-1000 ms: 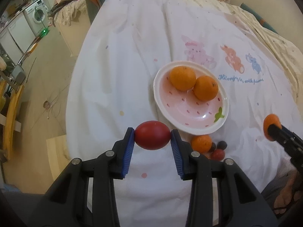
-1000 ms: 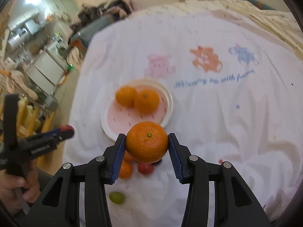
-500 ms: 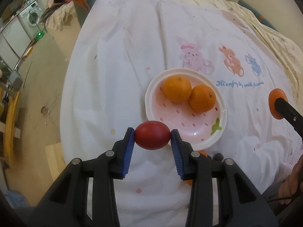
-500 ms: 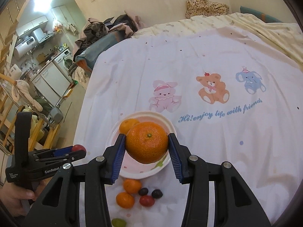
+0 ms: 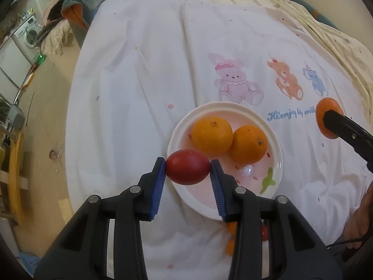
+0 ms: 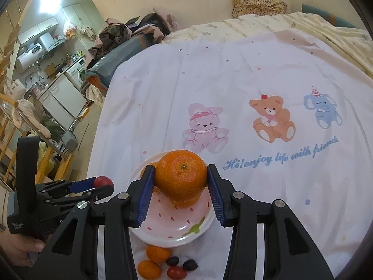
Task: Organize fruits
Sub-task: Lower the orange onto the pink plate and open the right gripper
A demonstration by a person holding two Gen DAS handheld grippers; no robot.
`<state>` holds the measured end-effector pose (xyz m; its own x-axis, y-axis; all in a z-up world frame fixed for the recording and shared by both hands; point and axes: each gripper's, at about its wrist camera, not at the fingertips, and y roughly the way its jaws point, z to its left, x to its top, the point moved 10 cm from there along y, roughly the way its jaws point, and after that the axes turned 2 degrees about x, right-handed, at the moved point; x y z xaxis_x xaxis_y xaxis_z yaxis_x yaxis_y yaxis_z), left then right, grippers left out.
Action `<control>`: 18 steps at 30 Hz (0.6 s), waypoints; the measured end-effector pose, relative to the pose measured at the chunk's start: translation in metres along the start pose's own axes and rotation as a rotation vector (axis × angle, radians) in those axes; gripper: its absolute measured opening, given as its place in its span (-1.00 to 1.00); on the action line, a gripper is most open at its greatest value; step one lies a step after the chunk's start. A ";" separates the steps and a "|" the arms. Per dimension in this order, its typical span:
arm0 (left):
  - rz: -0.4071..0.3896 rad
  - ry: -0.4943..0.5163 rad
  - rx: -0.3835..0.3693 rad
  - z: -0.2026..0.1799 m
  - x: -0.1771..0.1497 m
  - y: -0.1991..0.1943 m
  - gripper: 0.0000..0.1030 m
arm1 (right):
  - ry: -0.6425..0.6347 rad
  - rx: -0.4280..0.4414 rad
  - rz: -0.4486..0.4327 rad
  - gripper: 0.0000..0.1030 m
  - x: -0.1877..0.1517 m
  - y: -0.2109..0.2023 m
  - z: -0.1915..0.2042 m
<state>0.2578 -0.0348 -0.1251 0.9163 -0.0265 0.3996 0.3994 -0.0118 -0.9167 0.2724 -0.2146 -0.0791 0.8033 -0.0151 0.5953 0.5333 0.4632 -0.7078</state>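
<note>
My left gripper (image 5: 188,171) is shut on a red tomato (image 5: 188,169), held over the near left rim of the pink plate (image 5: 275,170). Two oranges (image 5: 212,134) (image 5: 249,144) lie on the plate. My right gripper (image 6: 181,178) is shut on an orange (image 6: 181,177), held above the plate (image 6: 177,232). The left gripper and its tomato (image 6: 103,181) show at the left of the right wrist view. The right gripper's orange (image 5: 325,114) shows at the right of the left wrist view.
Small oranges (image 6: 158,253) (image 6: 149,269), a small red tomato (image 6: 176,272) and dark grapes (image 6: 173,260) lie on the white printed sheet (image 6: 256,74) in front of the plate. The bed's left edge drops to the floor, with kitchen furniture (image 6: 63,100) beyond.
Both grippers have moved forward with their fruit. The tomato now hangs over the plate's near rim and the orange over the plate. The loose fruit has slid below the grippers.
</note>
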 end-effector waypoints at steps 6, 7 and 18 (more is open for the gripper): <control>0.011 -0.026 -0.003 0.008 0.005 0.016 -0.33 | -0.002 0.000 0.045 -0.09 0.005 0.031 -0.004; 0.013 -0.032 -0.006 0.010 0.006 0.017 -0.33 | 0.000 0.002 0.053 -0.09 0.005 0.037 -0.005; 0.055 -0.083 -0.033 0.022 0.002 0.026 -0.33 | -0.013 0.029 0.170 -0.08 -0.005 0.103 0.004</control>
<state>0.2708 -0.0127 -0.1485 0.9365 0.0546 0.3464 0.3489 -0.0454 -0.9361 0.3219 -0.1630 -0.1534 0.8777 0.0768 0.4730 0.3820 0.4836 -0.7875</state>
